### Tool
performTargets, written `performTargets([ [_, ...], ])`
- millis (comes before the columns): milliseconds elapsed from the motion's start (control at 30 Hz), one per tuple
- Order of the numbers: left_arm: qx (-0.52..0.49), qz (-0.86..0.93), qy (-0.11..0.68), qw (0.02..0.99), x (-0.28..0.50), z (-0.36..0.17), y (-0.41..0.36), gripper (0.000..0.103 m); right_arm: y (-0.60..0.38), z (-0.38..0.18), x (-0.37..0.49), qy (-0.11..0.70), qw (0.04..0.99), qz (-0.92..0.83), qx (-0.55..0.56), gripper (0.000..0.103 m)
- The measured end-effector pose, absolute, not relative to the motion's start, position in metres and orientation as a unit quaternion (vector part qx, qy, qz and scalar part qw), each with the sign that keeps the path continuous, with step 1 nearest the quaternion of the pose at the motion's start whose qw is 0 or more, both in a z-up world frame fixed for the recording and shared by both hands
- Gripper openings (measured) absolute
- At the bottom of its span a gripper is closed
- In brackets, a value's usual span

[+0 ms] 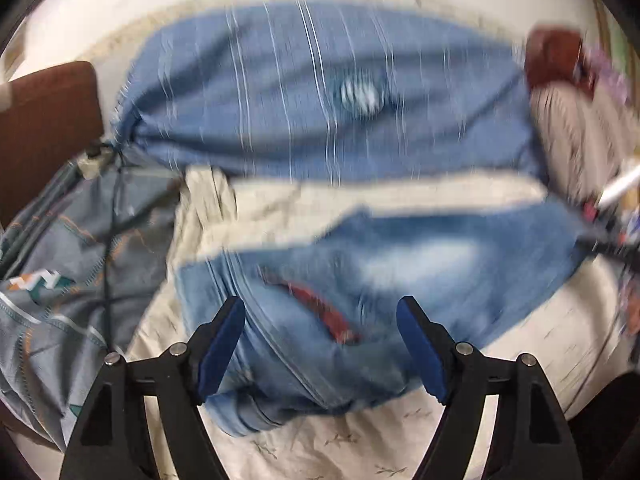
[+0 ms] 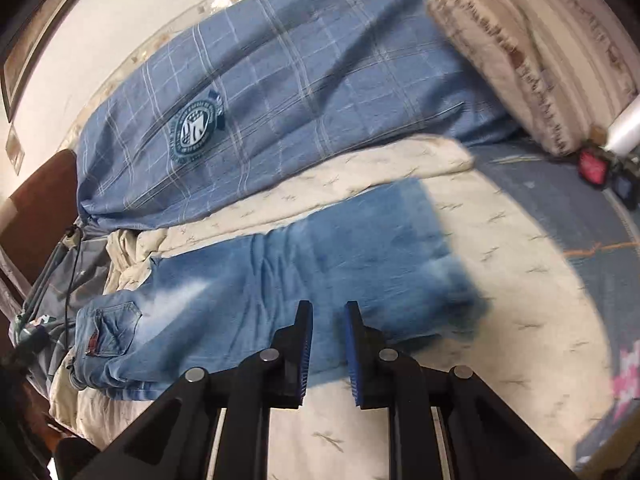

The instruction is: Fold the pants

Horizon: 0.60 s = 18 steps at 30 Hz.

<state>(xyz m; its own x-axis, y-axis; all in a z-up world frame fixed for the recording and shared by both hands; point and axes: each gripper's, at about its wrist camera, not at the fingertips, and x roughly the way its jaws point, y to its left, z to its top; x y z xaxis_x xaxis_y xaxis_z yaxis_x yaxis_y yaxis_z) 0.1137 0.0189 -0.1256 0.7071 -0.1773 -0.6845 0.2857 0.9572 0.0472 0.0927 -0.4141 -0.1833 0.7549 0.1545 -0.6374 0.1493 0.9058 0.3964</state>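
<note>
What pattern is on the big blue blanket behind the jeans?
The blue blanket has a pale checked pattern with a round badge; clearest in the right wrist view.

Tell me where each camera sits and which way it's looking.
Left wrist view: sits on the left tongs, looks down and forward over the waist end of the jeans on the cream sheet; both blue-padded fingers show, spread wide, nothing between them.
Right wrist view: sits on the right tongs, looks down over the jeans' leg end; fingers nearly together.
Both views share the jeans, the sheet and the blue checked pillow behind.
</note>
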Motion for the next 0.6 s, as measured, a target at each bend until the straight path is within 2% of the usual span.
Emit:
performTargets([
  [133, 0.078, -0.101, 0.450, 0.884, 0.140, -0.177, 0.028, 0.081, -0.429, -0.215, 0.103, 0.394, 0.881, 0.002, 0.262, 0.018],
  [200, 0.012, -0.114, 0.484, 0.868, 0.149, -0.187, 0.045, 0.081, -0.451, -0.221, 0.099, 0.391, 0.878, -0.035, 0.275, 0.017],
  [333, -0.023, -0.124, 0.468, 0.875, 0.145, -0.180, 0.056, 0.081, -0.493, -0.222, 0.082, 0.348, 0.871, -0.070, 0.339, 0.017],
  [500, -0.017, -0.130, 0.440, 0.888, 0.132, -0.163, 0.045, 0.081, -0.480, -0.200, 0.082, 0.303, 0.900, -0.079, 0.304, 0.019],
  [600, -0.020, -0.151, 0.421, 0.894, 0.126, -0.151, 0.032, 0.081, -0.471, -0.196, 0.097, 0.313, 0.901, -0.054, 0.296, 0.019],
])
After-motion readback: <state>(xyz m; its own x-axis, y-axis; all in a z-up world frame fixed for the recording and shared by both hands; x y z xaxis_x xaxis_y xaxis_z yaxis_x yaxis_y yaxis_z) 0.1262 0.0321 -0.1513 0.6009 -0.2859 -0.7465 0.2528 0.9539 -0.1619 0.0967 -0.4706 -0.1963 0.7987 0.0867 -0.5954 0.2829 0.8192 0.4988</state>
